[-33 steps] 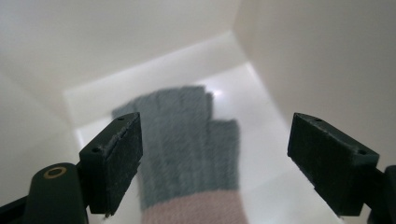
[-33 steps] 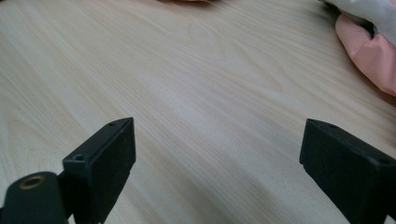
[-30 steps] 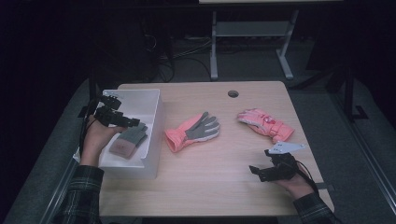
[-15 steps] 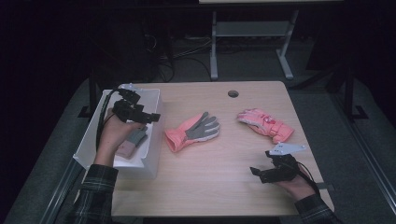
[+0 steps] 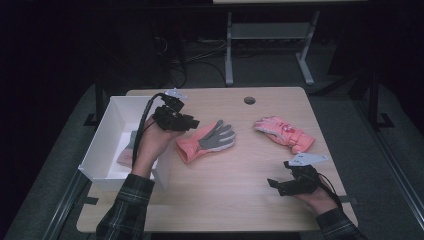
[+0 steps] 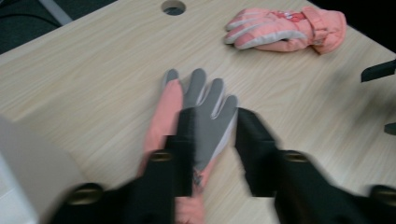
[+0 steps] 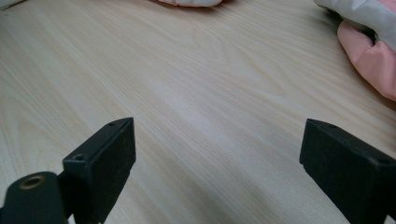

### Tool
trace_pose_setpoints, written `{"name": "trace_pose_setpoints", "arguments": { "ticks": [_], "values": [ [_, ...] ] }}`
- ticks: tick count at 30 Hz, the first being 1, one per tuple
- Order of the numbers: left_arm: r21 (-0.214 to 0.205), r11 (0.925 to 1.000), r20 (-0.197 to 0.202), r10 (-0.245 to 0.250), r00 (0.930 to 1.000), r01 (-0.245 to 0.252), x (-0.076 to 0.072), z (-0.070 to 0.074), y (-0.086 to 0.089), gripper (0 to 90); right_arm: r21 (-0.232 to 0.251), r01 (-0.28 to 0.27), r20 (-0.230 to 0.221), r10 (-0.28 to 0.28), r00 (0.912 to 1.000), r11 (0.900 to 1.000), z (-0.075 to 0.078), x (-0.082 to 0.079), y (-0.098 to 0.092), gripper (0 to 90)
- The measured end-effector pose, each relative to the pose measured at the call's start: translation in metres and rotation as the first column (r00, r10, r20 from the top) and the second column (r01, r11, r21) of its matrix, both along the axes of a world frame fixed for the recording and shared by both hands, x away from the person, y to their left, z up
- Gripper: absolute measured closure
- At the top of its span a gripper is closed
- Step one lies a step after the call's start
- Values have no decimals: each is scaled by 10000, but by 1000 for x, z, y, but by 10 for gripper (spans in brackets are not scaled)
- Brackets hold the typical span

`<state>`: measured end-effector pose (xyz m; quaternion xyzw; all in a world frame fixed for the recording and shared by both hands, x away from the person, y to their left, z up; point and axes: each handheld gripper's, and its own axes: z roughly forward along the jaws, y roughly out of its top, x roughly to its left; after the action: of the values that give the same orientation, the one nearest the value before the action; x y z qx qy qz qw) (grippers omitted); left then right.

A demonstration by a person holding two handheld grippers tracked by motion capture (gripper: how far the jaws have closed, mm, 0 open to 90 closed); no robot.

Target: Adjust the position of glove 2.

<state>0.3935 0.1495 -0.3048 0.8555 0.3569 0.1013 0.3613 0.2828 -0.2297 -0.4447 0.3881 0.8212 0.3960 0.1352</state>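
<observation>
Flanking grey-palmed glove (image 5: 206, 141): box (image 5: 107, 131), second glove (image 5: 283, 132)

A pink glove with a grey palm (image 5: 206, 141) lies flat and palm up near the middle of the pale wooden surface (image 5: 240, 200), fingers spread and pointing toward the far right, its cuff just beside the white box (image 5: 107, 127) at the left. A second pink glove (image 5: 284, 133), padded with pale grey fingers, lies to its right, well apart, fingers pointing left and cuff toward the right edge. A third glove (image 5: 129, 148), pink and grey, rests inside the box.
</observation>
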Motion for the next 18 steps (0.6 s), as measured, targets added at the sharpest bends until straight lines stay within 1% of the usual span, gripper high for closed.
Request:
{"name": "trace_pose_setpoints", "arguments": {
  "ticks": [1, 2, 3, 6, 7, 9, 10, 11, 12, 13, 14, 15, 16, 17, 18],
  "values": [
    [-19, 10000, -38, -94, 9999, 94, 0, -1, -5, 791, 9, -13, 6, 13, 10000, 10000, 0, 0, 0, 103],
    [-19, 9999, -61, -142, 9999, 142, 0, -2, -9, 820, 40, -22, 11, 22, 10000, 10000, 0, 0, 0, 103],
    [27, 9997, -108, -230, 9997, 230, 0, -3, -13, 891, 49, -35, 11, 35, 10000, 10000, 1, 0, 0, 103],
    [195, 9994, -138, -278, 9995, 281, 1, -8, -24, 896, 101, -38, 41, 37, 10000, 9999, 1, 0, -1, 103],
    [195, 9994, -138, -278, 9995, 281, 1, -8, -24, 896, 101, -38, 41, 37, 10000, 9999, 1, 0, -1, 103],
    [251, 9993, -117, -272, 9996, 275, 4, -16, -35, 897, 89, -65, 48, 65, 10000, 9999, 1, 0, -1, 103],
    [327, 9992, -89, -214, 9997, 217, 5, -19, -39, 897, 87, -73, 55, 72, 10000, 9999, 1, 0, -1, 103],
    [494, 9985, -73, -252, 9997, 255, 7, -23, -42, 897, 94, -73, 41, 72, 10000, 9999, 1, -1, -1, 103],
    [531, 9982, -96, -277, 9996, 282, 8, -27, -45, 897, 84, -82, 51, 82, 10000, 9999, 1, -1, -1, 103],
    [531, 9982, -96, -277, 9996, 282, 8, -27, -45, 897, 84, -82, 51, 82, 10000, 9999, 1, -1, -1, 103],
    [546, 9981, -166, -269, 9995, 277, 10, -32, -48, 897, 102, -92, 43, 91, 9999, 9999, 1, -1, -1, 103],
    [662, 9974, -235, -269, 9994, 285, 14, -42, -51, 897, 107, -121, 56, 120, 9999, 9999, 1, -1, -1, 103],
    [733, 9970, -272, -235, 9994, 254, 16, -47, -53, 897, 111, -129, 55, 128, 9999, 9999, 1, -1, -1, 103],
    [718, 9972, -308, -173, 9994, 195, 17, -52, -53, 897, 110, -134, 53, 133, 9999, 9999, 1, -1, -1, 103],
    [701, 9972, -291, -222, 9993, 242, 19, -56, -53, 897, 108, -128, 45, 128, 9999, 9999, 1, -1, -1, 103]
  ]
}}
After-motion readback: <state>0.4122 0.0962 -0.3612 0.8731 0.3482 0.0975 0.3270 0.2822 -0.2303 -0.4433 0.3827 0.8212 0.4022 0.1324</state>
